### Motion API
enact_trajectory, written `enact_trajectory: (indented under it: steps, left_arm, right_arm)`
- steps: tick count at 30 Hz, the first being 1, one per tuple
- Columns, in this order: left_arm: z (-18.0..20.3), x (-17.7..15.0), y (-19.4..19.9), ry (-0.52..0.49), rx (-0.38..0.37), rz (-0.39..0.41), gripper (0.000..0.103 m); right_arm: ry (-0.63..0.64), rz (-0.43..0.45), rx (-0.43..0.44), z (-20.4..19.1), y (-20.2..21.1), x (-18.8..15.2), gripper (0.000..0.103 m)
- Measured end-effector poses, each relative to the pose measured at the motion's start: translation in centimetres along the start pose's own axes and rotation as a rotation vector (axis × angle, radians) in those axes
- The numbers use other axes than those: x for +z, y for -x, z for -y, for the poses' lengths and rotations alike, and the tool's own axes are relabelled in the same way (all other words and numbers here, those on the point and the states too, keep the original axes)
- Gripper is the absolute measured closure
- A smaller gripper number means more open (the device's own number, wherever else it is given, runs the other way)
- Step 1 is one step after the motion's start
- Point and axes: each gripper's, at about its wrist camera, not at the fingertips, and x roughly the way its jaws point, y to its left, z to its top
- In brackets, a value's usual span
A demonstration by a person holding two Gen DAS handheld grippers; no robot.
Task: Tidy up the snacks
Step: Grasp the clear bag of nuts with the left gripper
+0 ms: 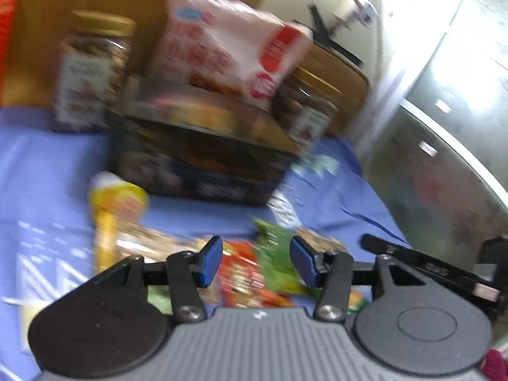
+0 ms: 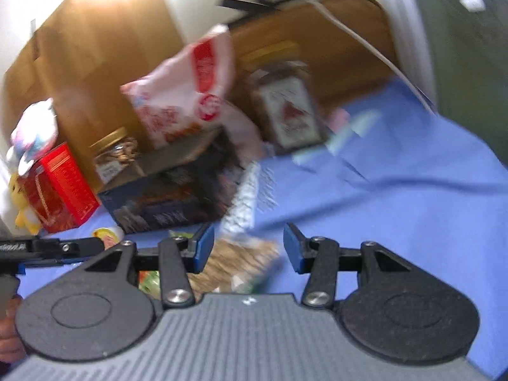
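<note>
Partly sorted, by the look of it: pink bag (image 1: 228,47) standing in the dark box (image 1: 203,165) far on the blue tabletop (image 1: 47,165), jars beside. Still loose up near: snack packets (image 1: 254,270). Left claw (image 1: 255,262) and right claw (image 2: 246,247) both parted, gripping nothing.

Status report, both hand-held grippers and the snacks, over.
Left hand-held gripper open over loose snack packets. Right hand-held gripper open, empty, above a grain bar packet. Dark box ahead holds the pink bag.

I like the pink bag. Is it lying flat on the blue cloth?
No, the pink snack bag stands tilted on top of the dark box, off the blue cloth.
</note>
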Motion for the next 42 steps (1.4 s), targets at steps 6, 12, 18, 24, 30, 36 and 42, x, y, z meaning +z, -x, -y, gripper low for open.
enact_trajectory:
  steps: [6, 12, 18, 24, 30, 36, 42]
  left_arm:
    - [2.0, -0.7, -3.9, 0.011, -0.047, -0.111, 0.055]
    - [2.5, -1.0, -6.2, 0.066, -0.107, -0.165, 0.061]
    - [2.3, -1.4, -4.7, 0.072, -0.126, -0.112, 0.062]
    - [0.9, -1.2, -0.5, 0.115, -0.151, -0.014, 0.062]
    - [-0.5, 0.7, 2.7, 0.157, -0.122, 0.100, 0.062]
    - [-1.8, 1.6, 5.0, 0.161, -0.068, 0.194, 0.062]
    - [-4.5, -0.6, 5.7, 0.205, -0.033, 0.173, 0.062]
  right_arm:
    - [-0.230, -0.111, 0.133, 2.6, -0.9, -1.1, 0.050]
    - [-0.127, -0.107, 0.174, 0.3, -1.3, -2.1, 0.076]
    - [-0.055, -0.010, 0.258, -0.9, 0.0, -2.2, 0.084]
    - [-0.150, -0.039, 0.422, -1.0, -0.5, -1.1, 0.085]
    - [-0.109, -0.050, 0.522, -4.0, -1.9, 1.1, 0.086]
    - [0.002, -0.046, 0.568, -7.9, -3.1, 1.8, 0.086]
    - [0.011, -0.132, 0.595, -8.9, -4.8, -0.1, 0.086]
